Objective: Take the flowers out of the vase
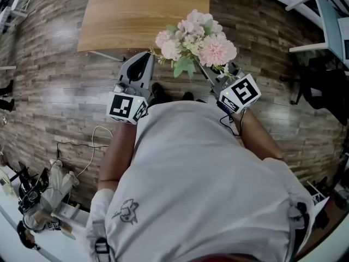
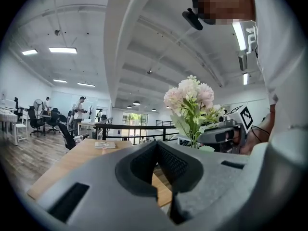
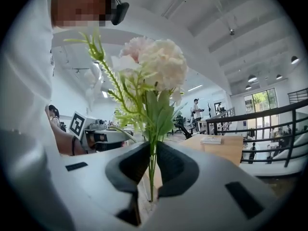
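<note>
A bunch of pale pink and cream flowers (image 1: 196, 40) with green leaves is held over the wooden floor, just off the table's near edge. My right gripper (image 1: 207, 72) is shut on the thin green stems (image 3: 152, 165), which run up between its dark pads; the blooms (image 3: 156, 64) stand above the jaws. In the left gripper view the flowers (image 2: 190, 97) show to the right, in front of the right gripper (image 2: 221, 134). My left gripper (image 1: 146, 56) sits beside the bunch; its pads meet (image 2: 156, 146) with nothing between them. No vase is in any view.
A light wooden table (image 1: 142, 15) lies ahead, with a flat book (image 2: 104, 145) on it. Behind it runs a black railing (image 3: 269, 117). A cable (image 1: 82, 146) trails on the plank floor at left, and a dark chair (image 1: 322, 86) stands at right. People stand at far desks.
</note>
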A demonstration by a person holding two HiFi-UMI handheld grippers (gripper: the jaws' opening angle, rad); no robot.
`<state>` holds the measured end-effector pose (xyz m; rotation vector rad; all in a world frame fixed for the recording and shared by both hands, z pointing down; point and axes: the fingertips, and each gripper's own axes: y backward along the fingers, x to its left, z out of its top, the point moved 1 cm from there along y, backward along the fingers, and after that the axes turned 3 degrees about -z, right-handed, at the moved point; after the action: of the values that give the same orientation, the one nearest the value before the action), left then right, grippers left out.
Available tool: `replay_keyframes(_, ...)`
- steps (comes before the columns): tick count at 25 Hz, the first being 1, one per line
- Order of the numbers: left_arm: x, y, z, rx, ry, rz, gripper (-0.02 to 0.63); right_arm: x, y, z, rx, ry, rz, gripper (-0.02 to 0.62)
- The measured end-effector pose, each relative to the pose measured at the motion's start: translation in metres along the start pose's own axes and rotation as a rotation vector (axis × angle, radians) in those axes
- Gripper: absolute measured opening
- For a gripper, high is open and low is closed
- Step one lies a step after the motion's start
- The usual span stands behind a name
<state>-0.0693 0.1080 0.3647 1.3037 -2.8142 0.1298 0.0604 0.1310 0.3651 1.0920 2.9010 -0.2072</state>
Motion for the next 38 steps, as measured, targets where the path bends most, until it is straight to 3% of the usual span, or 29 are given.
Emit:
replay_keyframes(9, -0.054, 0.01, -0.002, 0.006, -0.015, 0.017, 0.005, -0.003, 0.063, -0.009, -0.009, 0.027, -0.018, 0.046)
replay_keyframes(38, -0.05, 0.008, -0.004, -0.003, 0.024, 0.012, 0.005, 0.0, 0.063, -0.011, -0.005, 0.002, -0.001, 0.046)
